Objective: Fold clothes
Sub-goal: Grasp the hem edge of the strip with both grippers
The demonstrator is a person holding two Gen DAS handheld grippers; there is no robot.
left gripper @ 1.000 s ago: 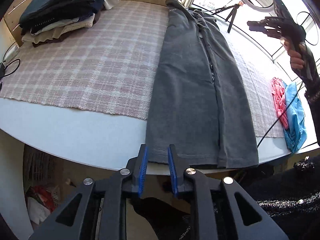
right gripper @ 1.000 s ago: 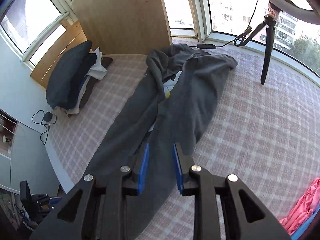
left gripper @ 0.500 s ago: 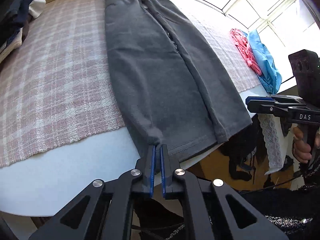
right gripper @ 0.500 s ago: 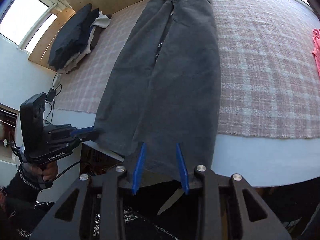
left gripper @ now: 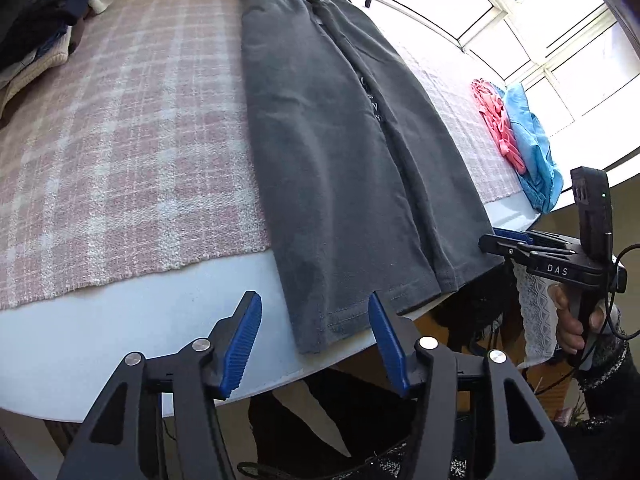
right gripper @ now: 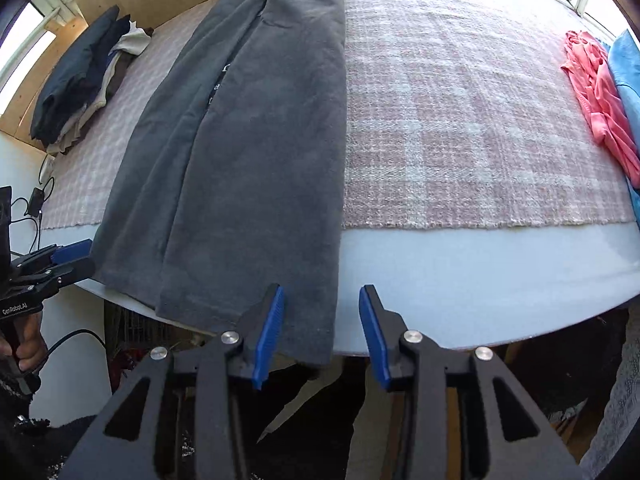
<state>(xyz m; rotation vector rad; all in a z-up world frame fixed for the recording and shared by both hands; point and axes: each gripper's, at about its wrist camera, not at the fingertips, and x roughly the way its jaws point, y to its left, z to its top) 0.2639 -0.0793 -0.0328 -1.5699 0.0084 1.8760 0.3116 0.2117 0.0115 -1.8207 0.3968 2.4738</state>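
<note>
A: What's nearest the grey garment's hem?

B: Both grippers. The left gripper [left gripper: 314, 336] hovers over the hem's left corner, jaws opening; the corner lies between the blue pads [left gripper: 242, 344], but they don't press on it. The right gripper [right gripper: 320, 330] is at the hem's right corner, jaws opening too, with the cloth's edge in the gap and no pad on it.

A: And the grey garment itself?

B: The grey garment [left gripper: 332, 152] lies flat and long, folded lengthwise. Its hem hangs slightly past the near edge of the white worktop [left gripper: 132, 320], and the rest runs away from the hem across the pink checked cloth [left gripper: 120, 140].

A: What's to the garment's sides?

B: To its left, toward the far corner, a stack of folded clothes [right gripper: 84, 84]. To its right, well apart, a pink garment [right gripper: 600, 92] touching a blue garment [right gripper: 630, 68] at the worktop's edge.

A: Beyond the garment's far end?

B: Bright windows [left gripper: 540, 24].
</note>
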